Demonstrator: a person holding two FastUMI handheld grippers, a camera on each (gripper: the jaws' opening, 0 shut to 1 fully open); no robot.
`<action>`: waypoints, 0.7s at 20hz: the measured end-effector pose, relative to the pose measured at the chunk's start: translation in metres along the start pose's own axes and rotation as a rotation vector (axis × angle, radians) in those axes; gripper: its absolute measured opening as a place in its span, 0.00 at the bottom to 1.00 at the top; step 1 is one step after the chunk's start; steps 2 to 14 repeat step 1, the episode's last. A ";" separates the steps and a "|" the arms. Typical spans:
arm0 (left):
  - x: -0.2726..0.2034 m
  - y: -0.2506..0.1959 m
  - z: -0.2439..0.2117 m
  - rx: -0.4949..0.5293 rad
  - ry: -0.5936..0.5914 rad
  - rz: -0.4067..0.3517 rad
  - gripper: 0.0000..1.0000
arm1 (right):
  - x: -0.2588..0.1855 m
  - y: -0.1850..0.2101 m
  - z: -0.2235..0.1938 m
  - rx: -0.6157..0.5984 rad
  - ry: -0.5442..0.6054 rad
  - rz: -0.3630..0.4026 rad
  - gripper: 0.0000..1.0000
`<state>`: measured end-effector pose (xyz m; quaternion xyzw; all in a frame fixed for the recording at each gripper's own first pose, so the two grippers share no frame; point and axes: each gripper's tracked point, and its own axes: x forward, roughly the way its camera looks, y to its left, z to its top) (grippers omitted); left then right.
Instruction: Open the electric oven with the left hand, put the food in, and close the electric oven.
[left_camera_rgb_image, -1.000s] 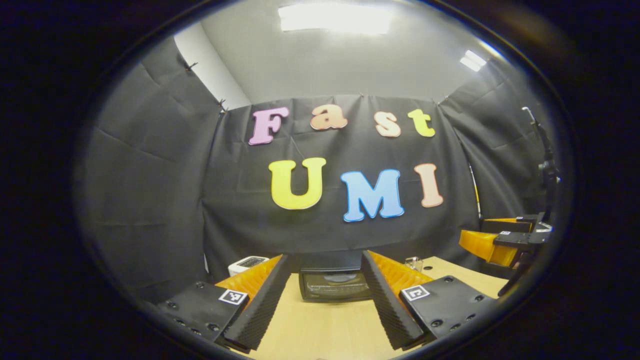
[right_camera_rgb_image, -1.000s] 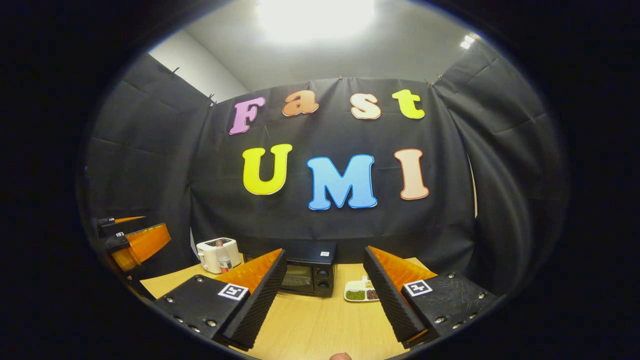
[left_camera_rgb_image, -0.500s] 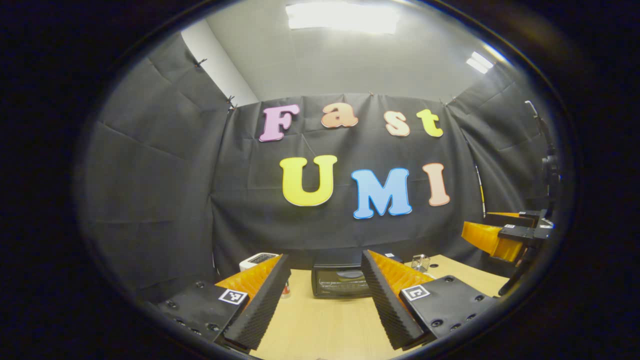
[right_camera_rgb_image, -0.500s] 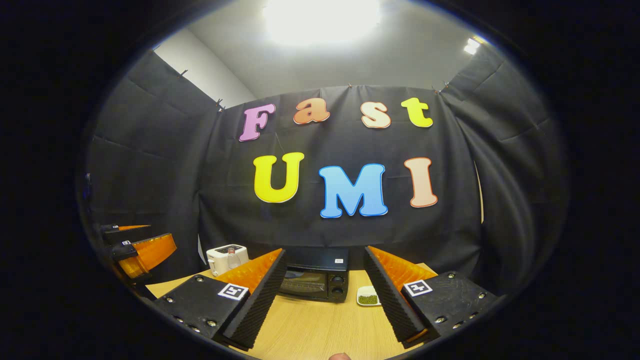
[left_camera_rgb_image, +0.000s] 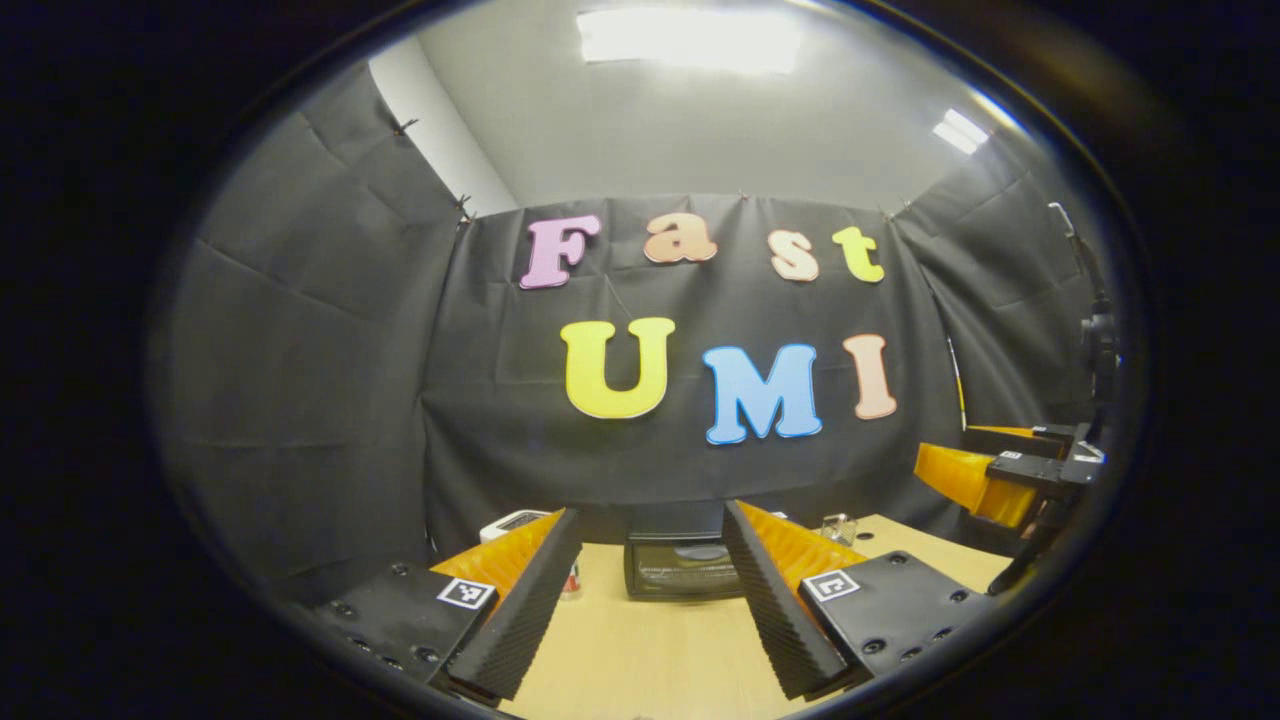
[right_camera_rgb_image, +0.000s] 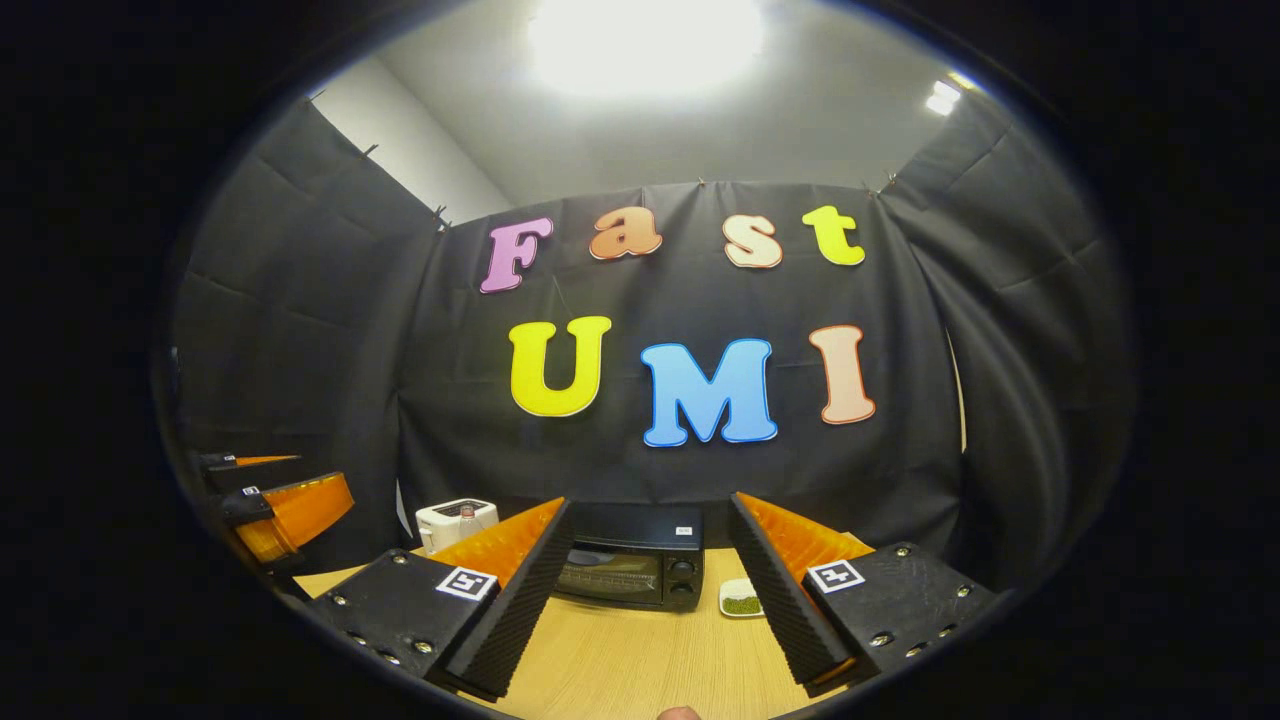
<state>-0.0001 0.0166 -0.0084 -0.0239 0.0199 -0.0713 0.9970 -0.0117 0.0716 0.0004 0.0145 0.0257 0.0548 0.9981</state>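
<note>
left gripper view: left gripper (left_camera_rgb_image: 645, 590) hanging above the wooden table (left_camera_rgb_image: 640, 660), jaws spread wide and holding nothing, electric oven (left_camera_rgb_image: 683, 567) framed right between the fingers at the far edge of the table, door shut, well apart from the tips. white toaster (left_camera_rgb_image: 512, 522) peeking out behind the left finger, a small bottle (left_camera_rgb_image: 571, 579) just beside it, a clear glass thing (left_camera_rgb_image: 836, 528) past the right finger, too small to name. right gripper (left_camera_rgb_image: 985, 480) floating off to the side, orange fingers parted. right gripper view: right gripper (right_camera_rgb_image: 648, 590) likewise splayed and empty, oven (right_camera_rgb_image: 632, 570) ahead between the fingers, knobs on its right side, door closed. white dish (right_camera_rgb_image: 741, 598) just beside the oven's right side, green food inside, possibly more compartments hidden behind the finger. toaster (right_camera_rgb_image: 455, 522) left of the oven, left gripper (right_camera_rgb_image: 285, 508) hovering at the far left. risks from here, judged: oven looking light on a smooth table, so a pull on the handle could drag the whole box forward; door dropping open toward the dish could crowd it; a tilted carry would spill the loose green bits.
</note>
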 end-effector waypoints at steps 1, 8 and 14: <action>0.000 0.000 0.002 0.000 -0.005 -0.001 1.00 | 0.000 0.001 0.000 0.000 0.000 -0.001 0.97; 0.000 0.000 0.002 0.000 -0.005 -0.001 1.00 | 0.000 0.001 0.000 0.000 0.000 -0.001 0.97; 0.000 0.000 0.002 0.000 -0.005 -0.001 1.00 | 0.000 0.001 0.000 0.000 0.000 -0.001 0.97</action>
